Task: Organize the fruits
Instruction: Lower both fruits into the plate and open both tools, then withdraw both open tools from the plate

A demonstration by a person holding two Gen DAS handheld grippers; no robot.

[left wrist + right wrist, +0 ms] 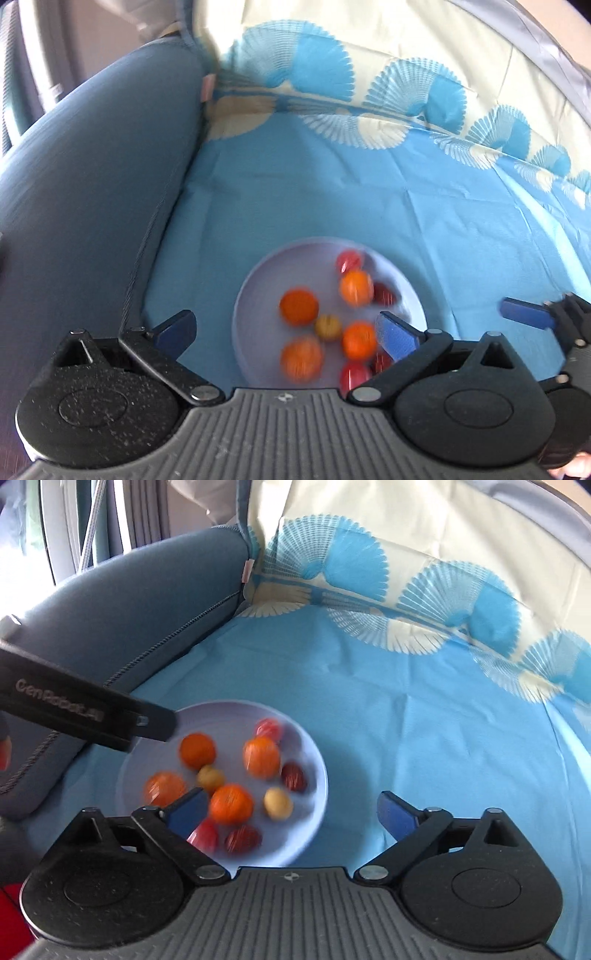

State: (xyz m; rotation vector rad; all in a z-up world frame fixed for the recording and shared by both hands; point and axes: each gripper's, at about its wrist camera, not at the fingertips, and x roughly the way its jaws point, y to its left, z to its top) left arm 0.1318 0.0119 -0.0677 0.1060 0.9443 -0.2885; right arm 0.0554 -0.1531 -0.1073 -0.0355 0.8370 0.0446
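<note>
1. Left gripper (286,328): jaws spread wide, nothing between the pads, hanging over the plate (258,280).
2. Right gripper (291,812): also wide open and empty, over the plate's right edge.
3. Fruits (299,307): all on the plate, oranges mid-plate, red ones toward its right rim.
4. Blue cloth (332,206) under the plate; grey cushion (92,184) left of the plate.

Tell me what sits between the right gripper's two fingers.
In the right wrist view, the right gripper stands open over the near part of the plate, with an orange, a yellowish fruit and blue cloth between its fingers.
</note>
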